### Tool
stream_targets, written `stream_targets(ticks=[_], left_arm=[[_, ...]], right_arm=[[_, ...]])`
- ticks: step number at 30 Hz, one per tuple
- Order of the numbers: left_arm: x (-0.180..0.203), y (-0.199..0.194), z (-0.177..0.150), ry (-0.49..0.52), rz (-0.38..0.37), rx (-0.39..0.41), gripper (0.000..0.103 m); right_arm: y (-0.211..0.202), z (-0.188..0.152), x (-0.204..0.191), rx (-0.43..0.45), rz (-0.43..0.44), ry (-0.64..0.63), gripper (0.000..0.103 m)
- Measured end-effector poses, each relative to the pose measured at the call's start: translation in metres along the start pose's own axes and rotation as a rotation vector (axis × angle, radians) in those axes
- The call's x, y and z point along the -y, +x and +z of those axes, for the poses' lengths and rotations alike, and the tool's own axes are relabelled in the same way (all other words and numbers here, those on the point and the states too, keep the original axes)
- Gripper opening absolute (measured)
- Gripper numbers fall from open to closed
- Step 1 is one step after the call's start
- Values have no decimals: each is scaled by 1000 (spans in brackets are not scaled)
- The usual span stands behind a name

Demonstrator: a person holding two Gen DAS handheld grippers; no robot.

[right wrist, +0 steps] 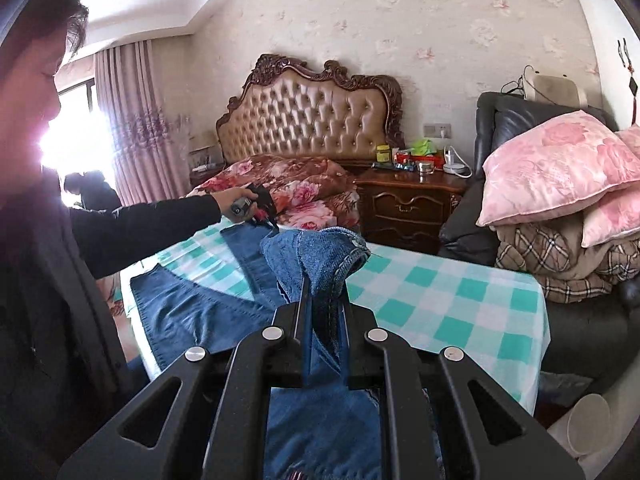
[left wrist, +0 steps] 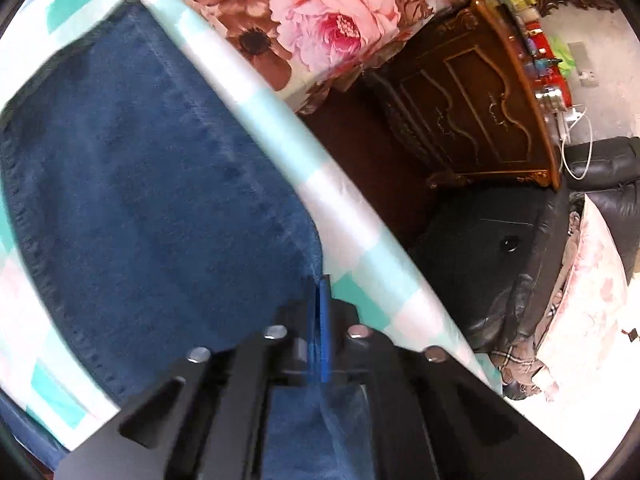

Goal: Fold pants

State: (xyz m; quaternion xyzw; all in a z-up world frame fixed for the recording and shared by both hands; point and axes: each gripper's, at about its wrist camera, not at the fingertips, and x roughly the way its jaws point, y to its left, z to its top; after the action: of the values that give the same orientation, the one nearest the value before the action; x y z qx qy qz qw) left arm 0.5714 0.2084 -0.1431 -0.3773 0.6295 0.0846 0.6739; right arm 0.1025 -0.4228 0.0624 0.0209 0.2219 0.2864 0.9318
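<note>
Blue jeans [left wrist: 160, 180] lie flat on a table covered with a teal-and-white checked cloth [left wrist: 248, 92]. My left gripper [left wrist: 320, 282] points steeply down at the corner of one leg near the table edge, its blue fingers pressed together on the denim edge. In the right wrist view the same left gripper [right wrist: 268, 224] sits at the far end of the jeans [right wrist: 192, 312], held by a person's hand. My right gripper [right wrist: 322, 284] is shut on a bunched fold of denim [right wrist: 320, 252], lifted above the checked cloth [right wrist: 440, 300].
A person in dark sleeves [right wrist: 40, 240] stands at the table's left. Beyond it are a bed with a floral quilt [right wrist: 296, 184], a carved nightstand [right wrist: 408, 200] and a black armchair stacked with pillows [right wrist: 560, 168]. The armchair [left wrist: 480, 260] is close to the table edge.
</note>
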Motion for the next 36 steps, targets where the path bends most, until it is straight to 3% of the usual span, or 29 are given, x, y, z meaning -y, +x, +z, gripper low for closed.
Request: stream_targets(ticks=[5,7,10,14,18,22,25,26,27,32,34,36], left_arm=[[-61,-81,-47,-11,-178,72,1],[-97,-116,-78,-10,-219,105,1],[-171,-168,-155,-1,-274,171,1],[-266,-191,-246,-8,-290,209,1],[-347,-163,-312,-65,-308,200,1],[-387,-123,-329,-95,-336,188,1],[-388,-119,-329,-79,-369,208,1],[-388,-119,-330,-73,-383,210,3],[-385,-119,-329,-68,-392,209,12],[-382,-120,-329,-49,-440,214,31],[-377,-121,-327,-50,-456,216,32],[-374,-123,-326,-35,-471,226,32]], right_arm=[[-12,-23,30,-2,-55,142,12],[-20,-36,49,4,-74,250,12],[-31,-59,70,18,-73,396,12],[-35,-97,77,-23,-112,530,13],[-32,-151,78,-103,-152,724,15],[-27,-201,78,-163,-209,922,24],[-44,-219,70,-105,-217,1054,35],[-49,-225,68,-95,-222,1097,55],[-54,-229,65,-77,-234,1129,64],[-65,-238,52,-5,-211,1220,67],[-69,-236,49,20,-231,1233,67],[-59,-229,48,-32,-260,1192,67]])
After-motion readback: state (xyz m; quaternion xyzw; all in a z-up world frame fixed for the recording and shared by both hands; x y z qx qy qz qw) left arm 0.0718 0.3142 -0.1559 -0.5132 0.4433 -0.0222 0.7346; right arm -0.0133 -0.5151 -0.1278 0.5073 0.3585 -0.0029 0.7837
